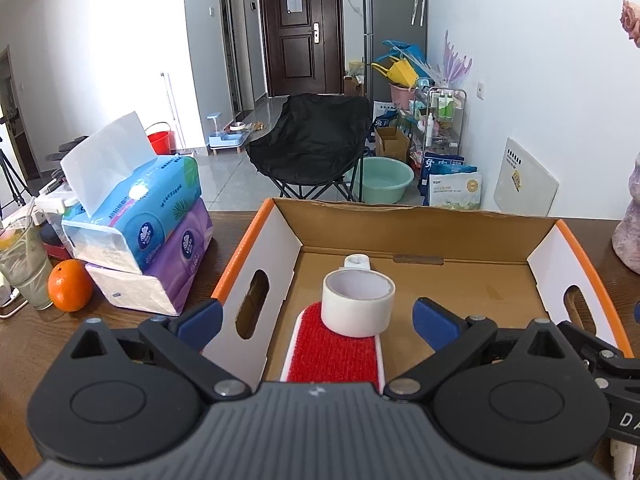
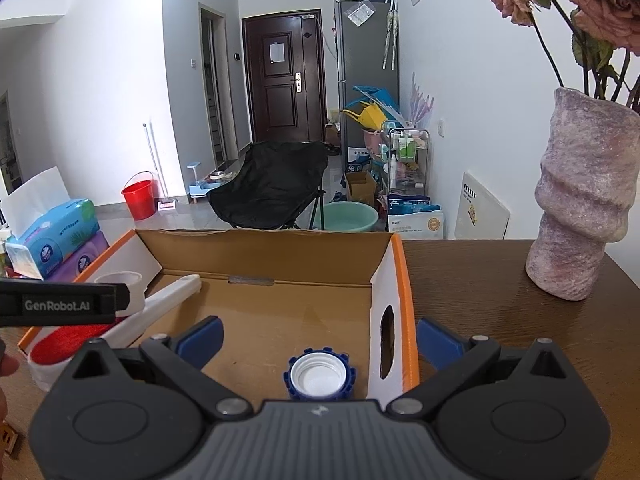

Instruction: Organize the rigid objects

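an open cardboard box [image 1: 460, 240] with orange-edged white side walls sits on a dark wooden table [image 1: 36, 340]. inside it lies a lint brush [image 1: 334, 354] with a red pad and a white frame. in the left wrist view its long axis runs from near the camera toward the far wall of the box, with the red pad end nearest and the white handle end [image 1: 357, 262] pointing away. in the right wrist view the same brush [image 2: 160, 304] lies slanting along the left side of the box, handle toward the far wall. a roll of white tape [image 1: 358, 304] stands on the brush, hole upward, resting over the far part of the red pad.

a blue bottle cap [image 2: 319, 376] with a white inside lies open side up on the box floor, close to the right side wall and well apart from the brush.

the left gripper [image 1: 318, 322] hangs over the near edge of the box with its blue-tipped tongs spread wide, holding nothing; the tape roll sits between and beyond the tips. the right gripper [image 2: 319, 340] is also spread wide and empty, above the cap, its right finger outside the box's right wall.

left of the box are two stacked tissue packs [image 1: 148, 236], an orange [image 1: 70, 286] and a glass with a drink [image 1: 24, 264]. a pinkish vase [image 2: 584, 208] with dried roses stands on the table to the right.
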A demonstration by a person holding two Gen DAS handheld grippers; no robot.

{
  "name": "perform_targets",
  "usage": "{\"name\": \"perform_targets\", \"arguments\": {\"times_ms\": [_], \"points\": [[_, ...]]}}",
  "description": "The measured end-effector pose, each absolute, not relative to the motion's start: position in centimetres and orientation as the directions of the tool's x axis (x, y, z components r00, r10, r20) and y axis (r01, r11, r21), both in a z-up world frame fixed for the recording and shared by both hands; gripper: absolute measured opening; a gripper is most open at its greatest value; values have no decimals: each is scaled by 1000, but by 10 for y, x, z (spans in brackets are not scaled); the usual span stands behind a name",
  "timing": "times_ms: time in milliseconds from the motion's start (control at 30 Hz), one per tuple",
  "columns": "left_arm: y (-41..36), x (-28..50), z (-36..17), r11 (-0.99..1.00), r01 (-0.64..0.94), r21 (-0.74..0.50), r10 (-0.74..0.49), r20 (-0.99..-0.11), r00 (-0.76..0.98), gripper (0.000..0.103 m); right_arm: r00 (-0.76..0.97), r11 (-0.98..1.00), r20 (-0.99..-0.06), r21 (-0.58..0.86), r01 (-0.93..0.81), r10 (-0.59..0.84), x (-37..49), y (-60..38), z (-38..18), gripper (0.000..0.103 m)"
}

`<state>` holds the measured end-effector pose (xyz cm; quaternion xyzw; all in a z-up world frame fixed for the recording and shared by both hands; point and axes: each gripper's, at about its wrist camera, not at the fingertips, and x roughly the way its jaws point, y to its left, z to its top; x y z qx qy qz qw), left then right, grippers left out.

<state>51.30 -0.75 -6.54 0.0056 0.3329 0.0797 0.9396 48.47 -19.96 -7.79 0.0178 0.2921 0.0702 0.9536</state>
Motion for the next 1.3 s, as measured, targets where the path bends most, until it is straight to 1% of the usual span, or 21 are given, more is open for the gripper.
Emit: {"name": "perform_targets", "arguments": {"times_ms": [333,600,1000,1200,1300], "points": [[-9,493,-56,990,-131,59,140,-612,778,103,825,989,-547,53,-136,142,463,-198,-67,103],[-4,468,-48,992,-123,26,114,-598,793,103,837,990,-529,32,-140,135,438,-202,-61,103],[-4,416,-38,995,-91,42,99,-553,827,103,876,989,-462,21,-145,138,383,-218,-50,103],[-2,387,-33,997,-71,14,67,-535,842,103,892,990,-431,15,-141,133,353,-229,-47,103],[-2,372,-31,998,-58,-7,45,-528,848,103,891,989,-432,17,-147,139,339,-235,-46,103]]}}
